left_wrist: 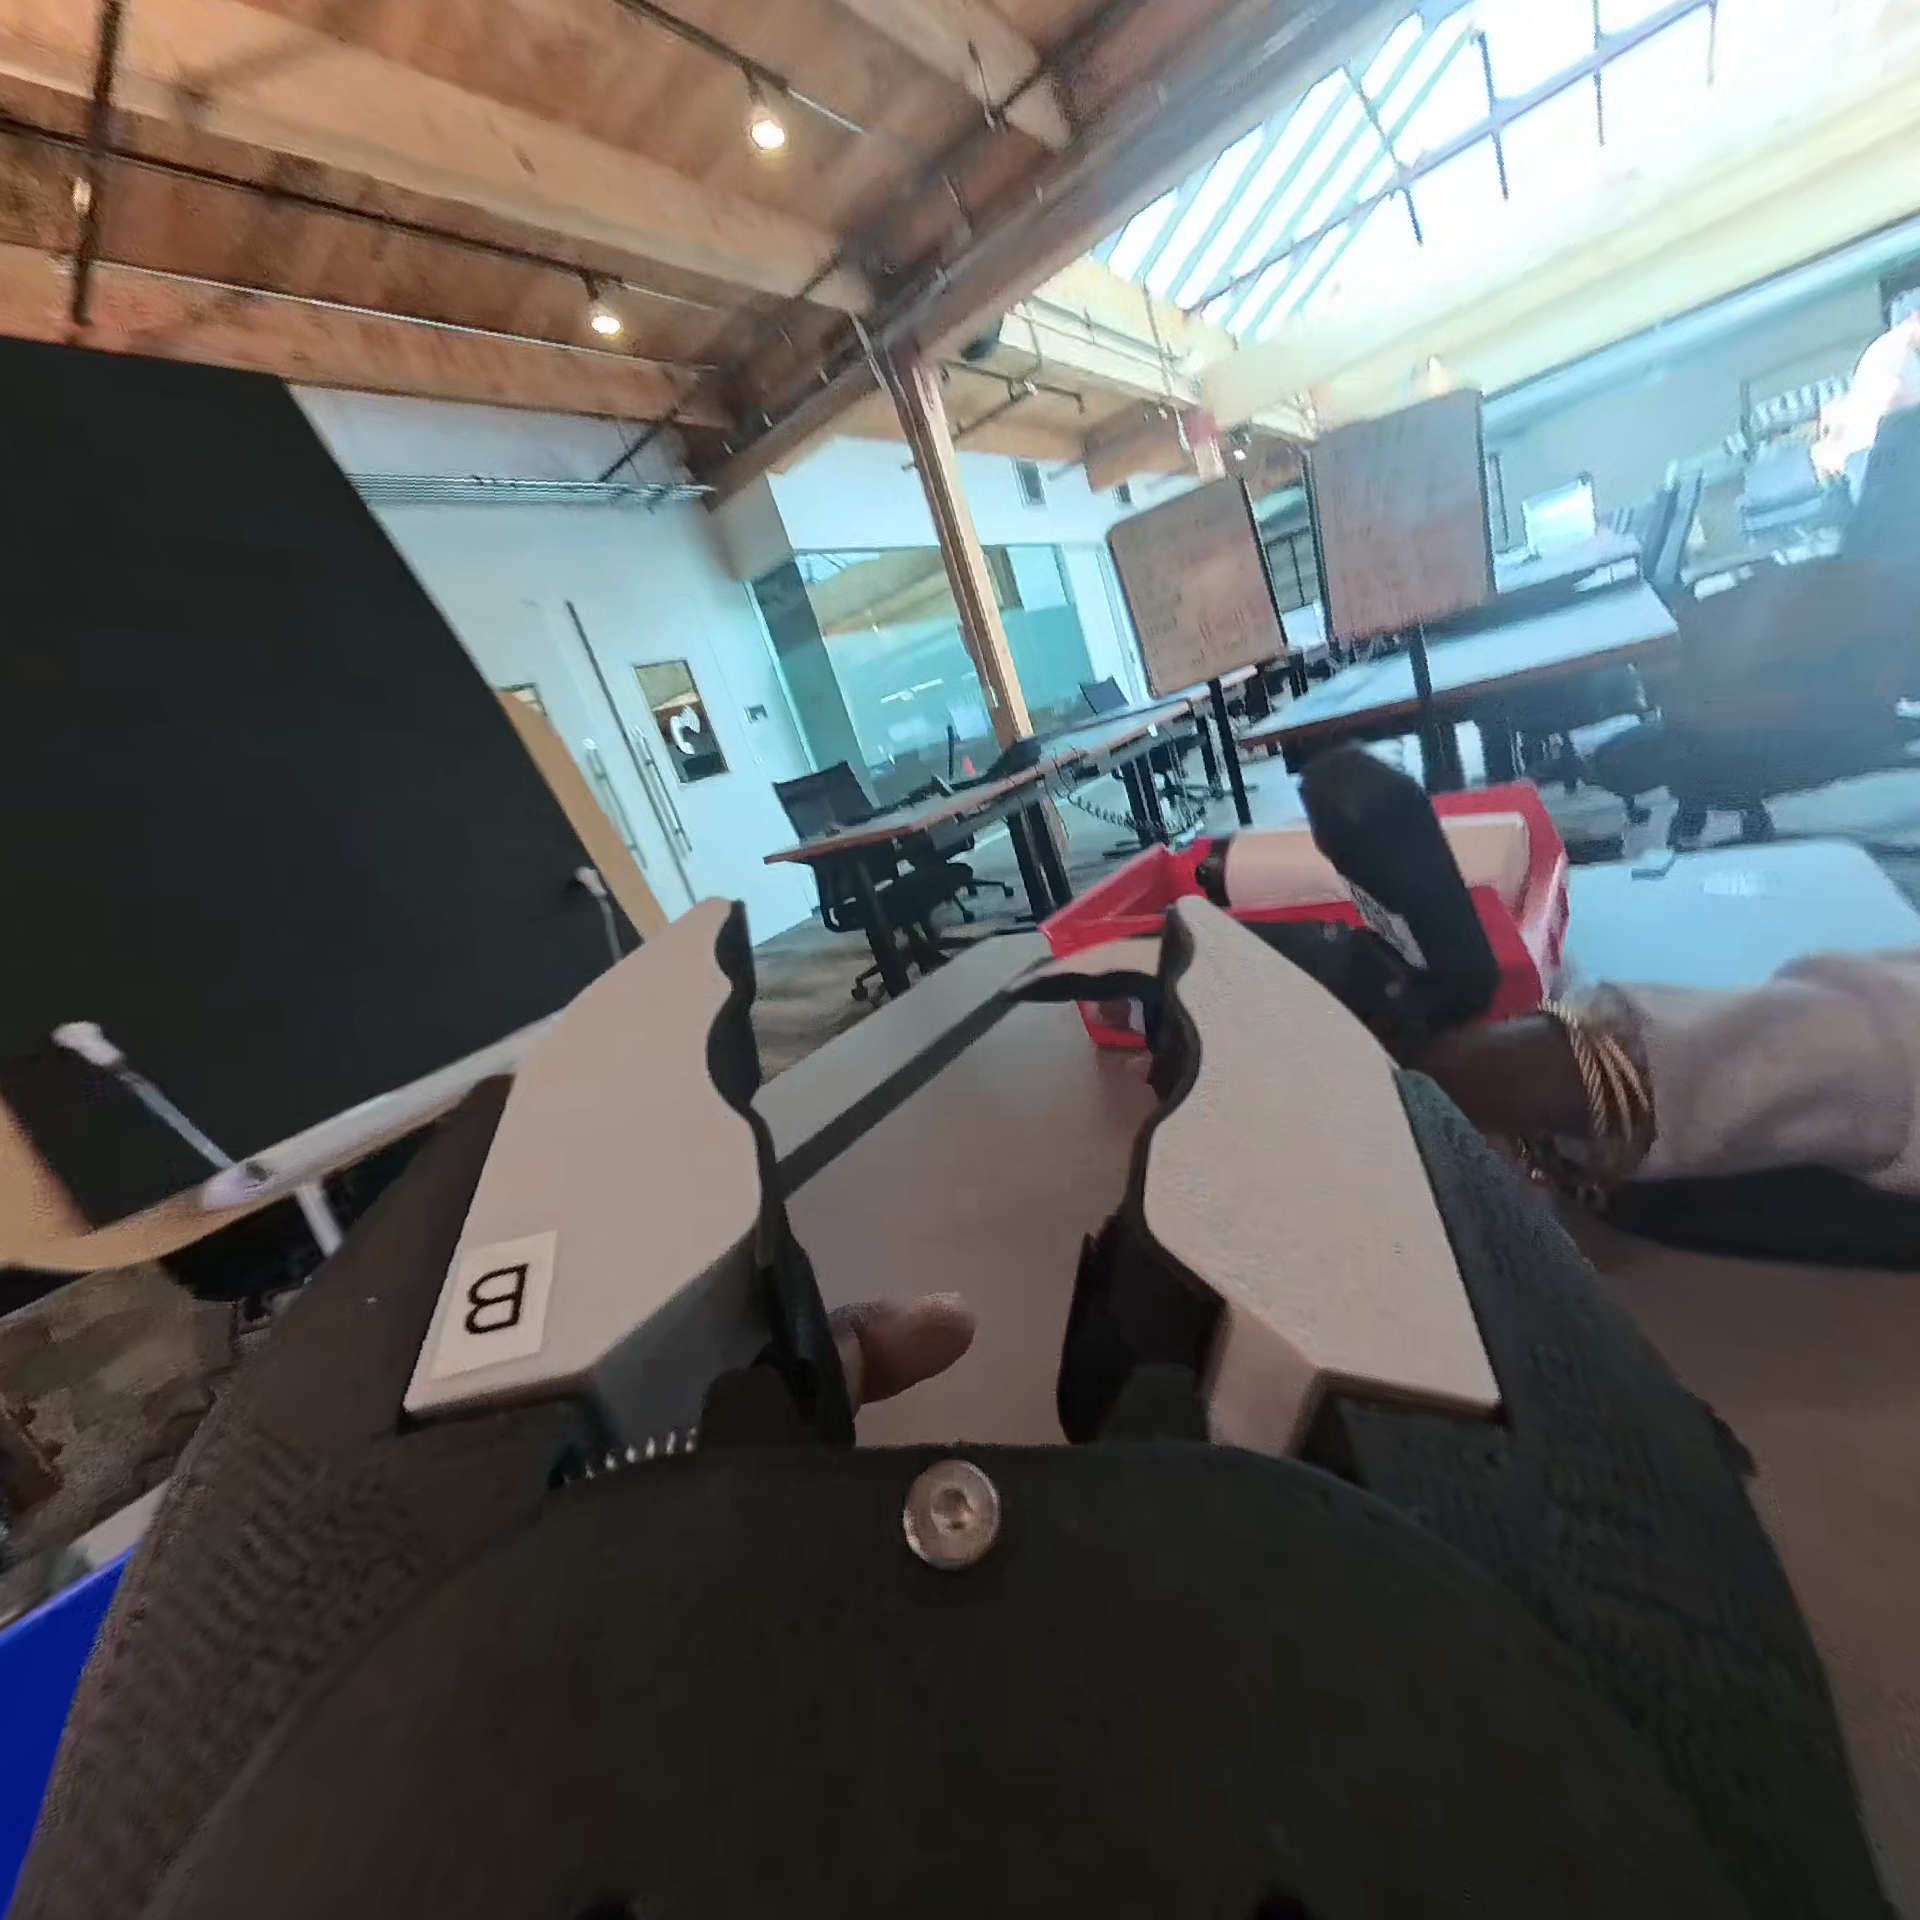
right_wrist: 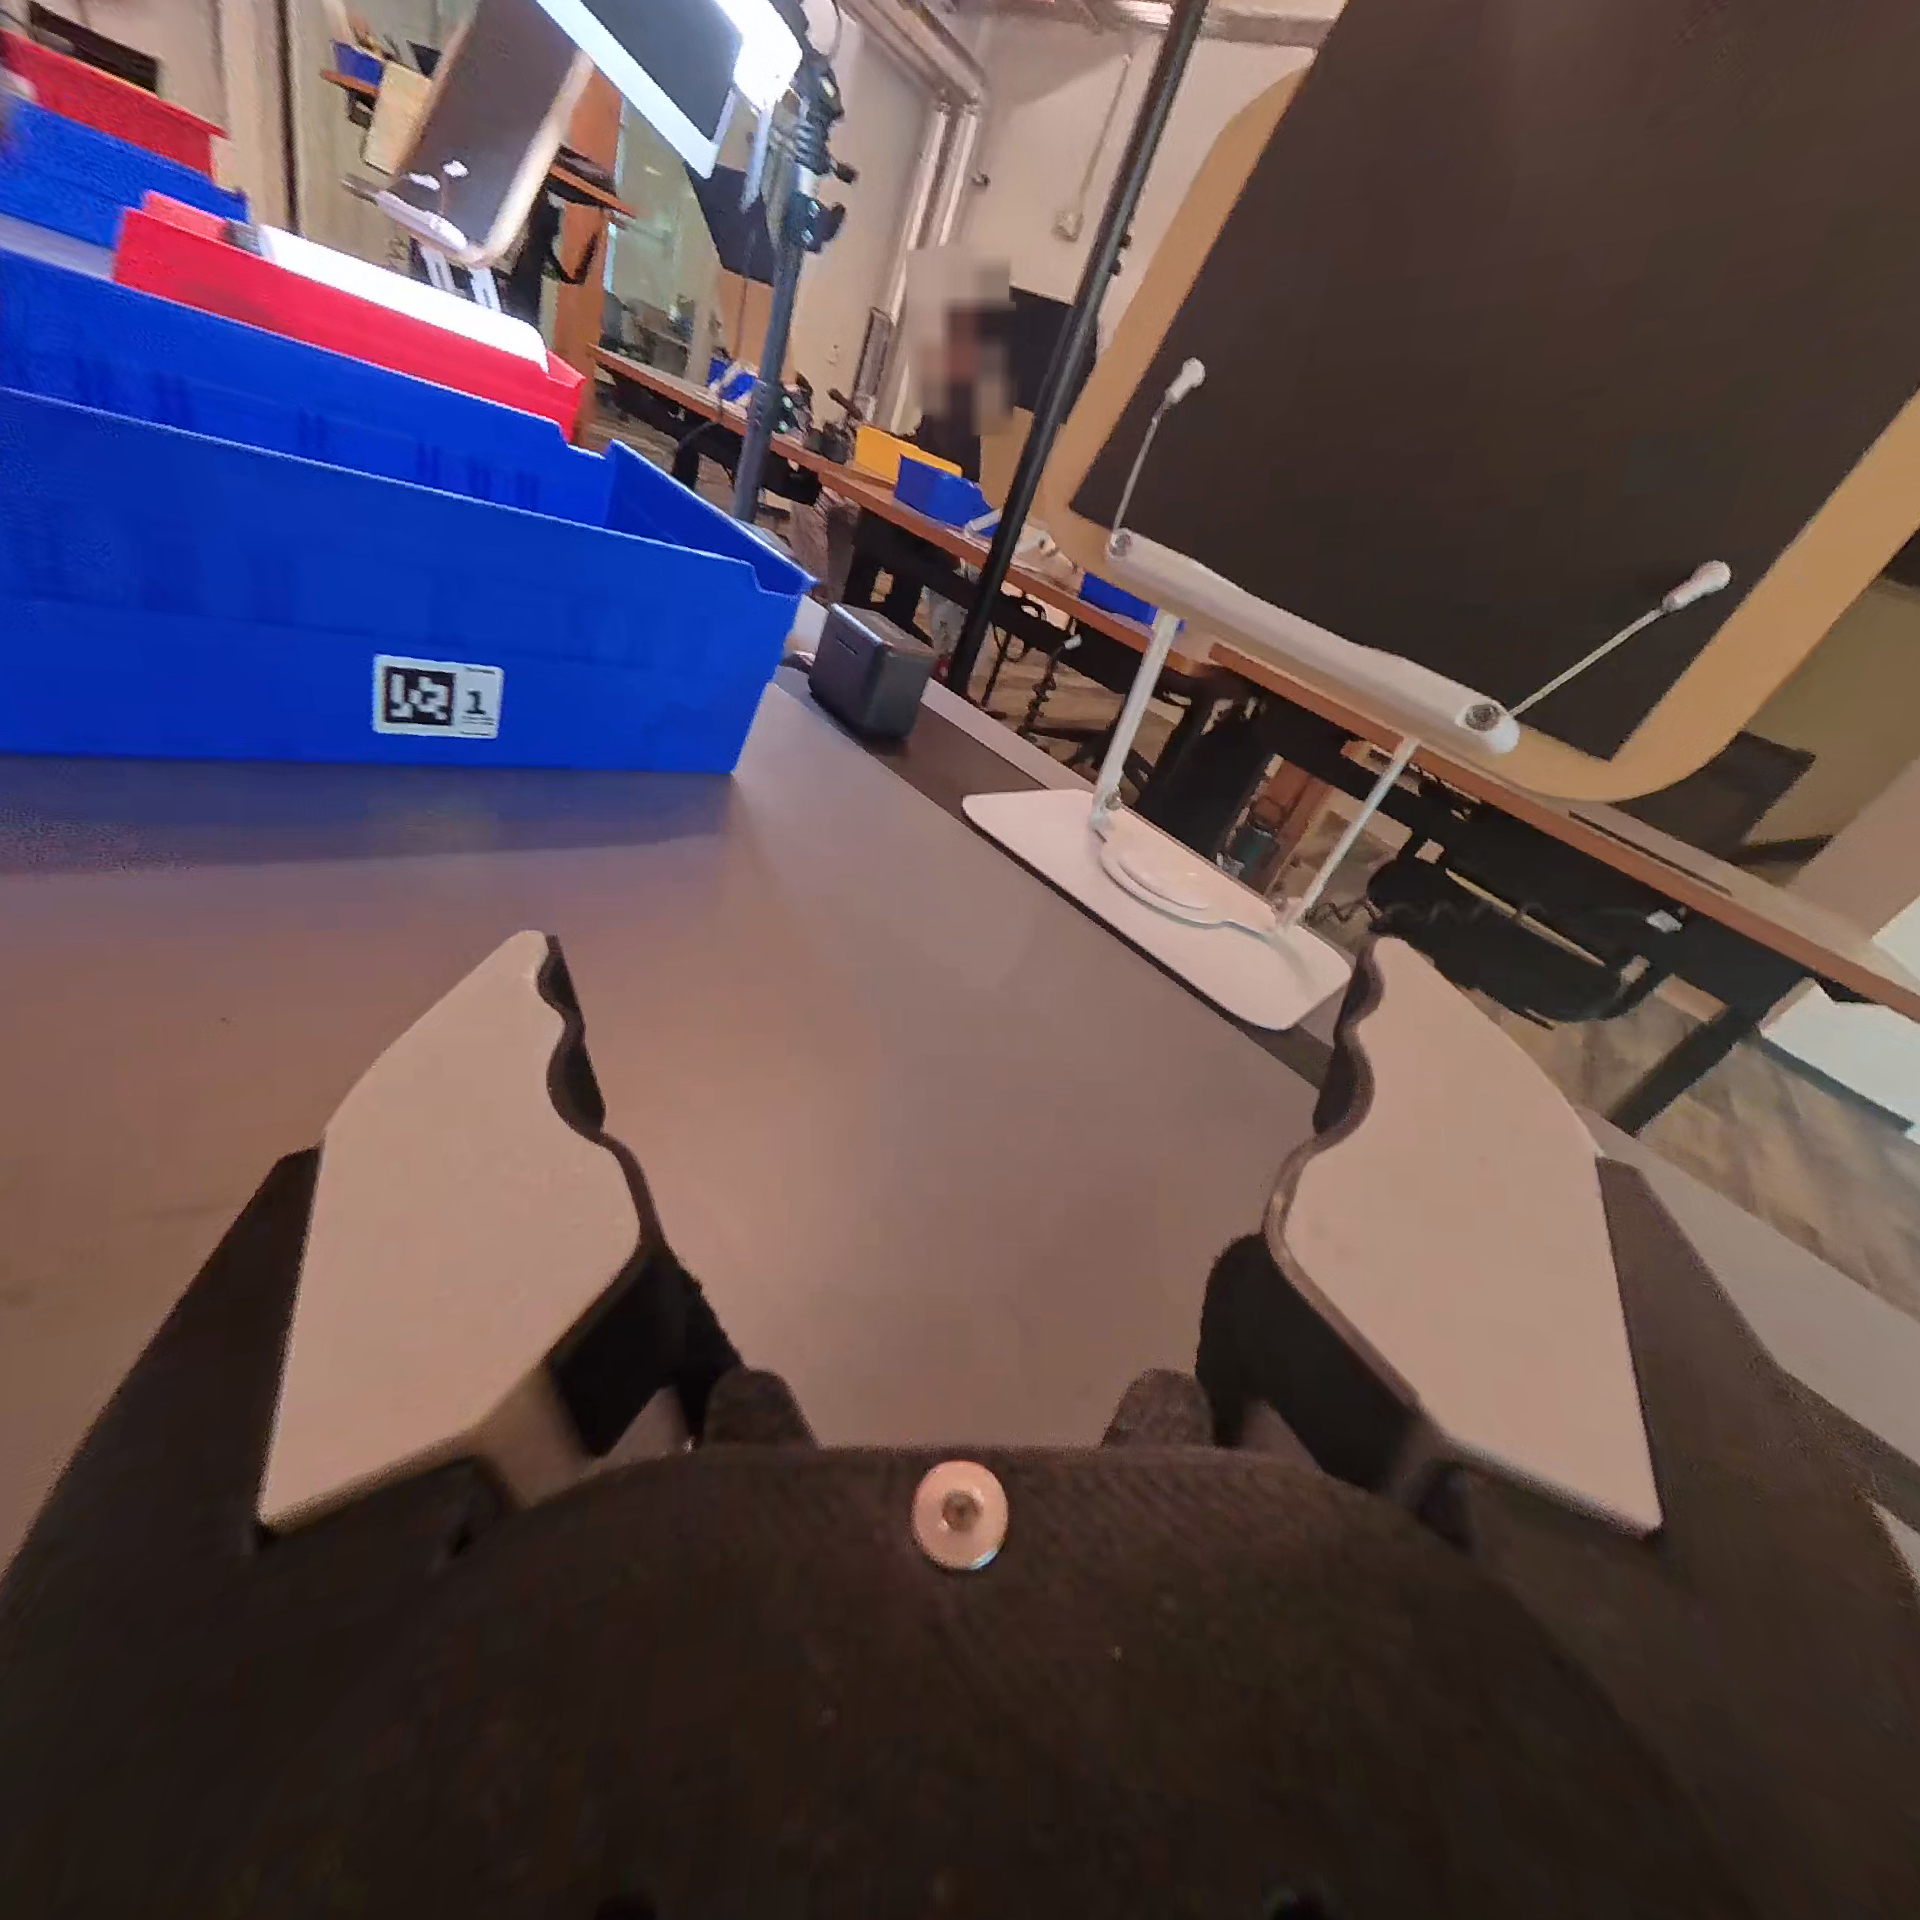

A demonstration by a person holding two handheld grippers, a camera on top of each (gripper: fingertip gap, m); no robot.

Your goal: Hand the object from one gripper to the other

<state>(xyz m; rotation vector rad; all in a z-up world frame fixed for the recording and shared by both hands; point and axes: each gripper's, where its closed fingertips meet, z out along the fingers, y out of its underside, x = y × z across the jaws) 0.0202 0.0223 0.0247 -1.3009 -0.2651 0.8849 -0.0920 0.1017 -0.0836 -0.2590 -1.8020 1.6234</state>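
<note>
My left gripper is open, with nothing between its grey fingers; it hovers low over the grey-brown table. My right gripper is also open and empty, low over the same table. In the left wrist view a hand with a light sleeve holds the right gripper's black body at the right, in front of a red bin; its fingers do not show there. I cannot pick out a task object in either view.
Blue bins and a red bin stand at the left of the right wrist view. A small dark box, a white stand and a black board sit along the table's far edge. Desks and chairs lie beyond.
</note>
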